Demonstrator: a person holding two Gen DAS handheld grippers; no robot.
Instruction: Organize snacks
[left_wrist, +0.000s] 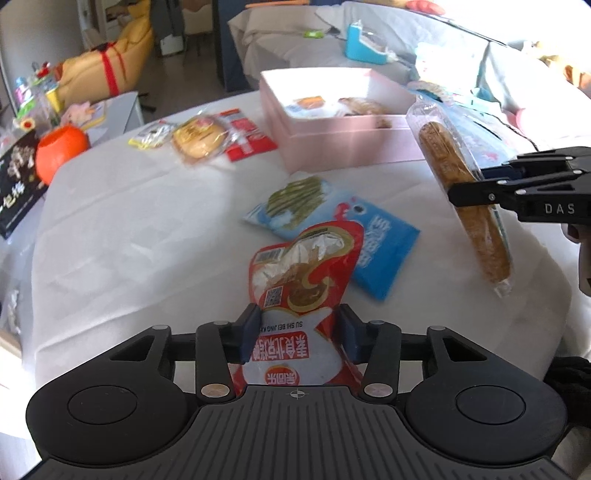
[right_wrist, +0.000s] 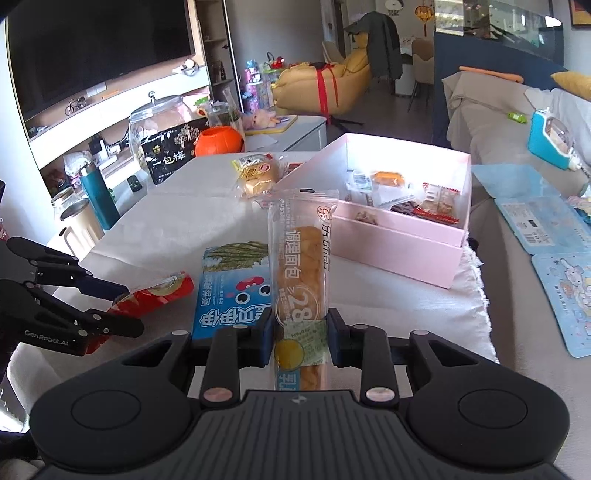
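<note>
Red snack pouch (left_wrist: 299, 291) sits clamped in the jaws of the left gripper (left_wrist: 298, 334), lifted off the white-clothed table (left_wrist: 147, 229). Beside it the right gripper (right_wrist: 301, 341) pinches a long bread packet (right_wrist: 301, 266), near the open pink box (right_wrist: 402, 229) of snacks.

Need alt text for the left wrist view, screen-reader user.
The left gripper is shut on a red snack pouch above a white-covered table. At right, the right gripper holds a long bread packet. Ahead lie a blue seaweed snack bag and an open pink box with snacks inside.
</note>
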